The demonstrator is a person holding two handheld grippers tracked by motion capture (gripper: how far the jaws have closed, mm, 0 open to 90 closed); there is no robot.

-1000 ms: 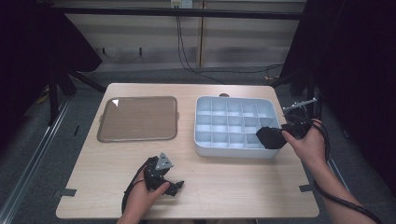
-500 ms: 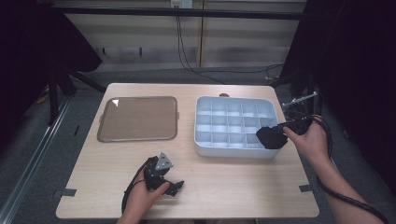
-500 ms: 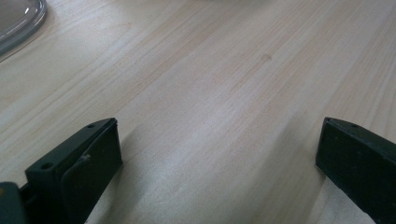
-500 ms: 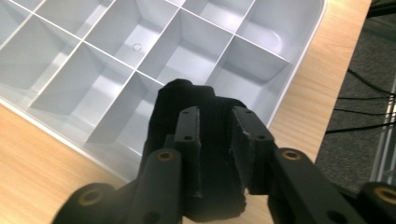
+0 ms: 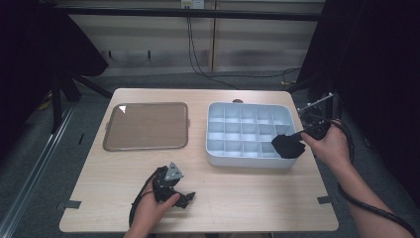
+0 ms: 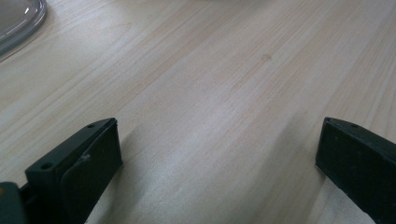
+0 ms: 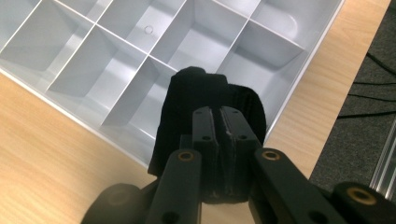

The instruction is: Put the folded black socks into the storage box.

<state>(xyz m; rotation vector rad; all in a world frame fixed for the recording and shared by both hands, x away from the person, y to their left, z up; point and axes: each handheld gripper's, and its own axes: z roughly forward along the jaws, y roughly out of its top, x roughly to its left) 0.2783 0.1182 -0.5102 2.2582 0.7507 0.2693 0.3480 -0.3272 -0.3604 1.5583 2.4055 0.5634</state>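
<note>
A black rolled cloth bundle hangs over the front right corner of a white compartment box. My right gripper is shut on the bundle; its jaws have just been closing and now pinch the fabric. In the right gripper view the jaws meet at the middle of my right gripper, with the black bundle bulging beyond them above the box's partitions. My left gripper rests near the table's front edge. In its own view my left gripper stands open over bare wood.
A brown rectangular tray lies at the table's left, and its rounded rim reaches into the left gripper view. The box's compartments look bare. A cable trails from the right hand off the table's right edge.
The right gripper's jaws have closed onto the black bundle at the box's front right corner, and the hand has shifted slightly. The left hand has kept still.
</note>
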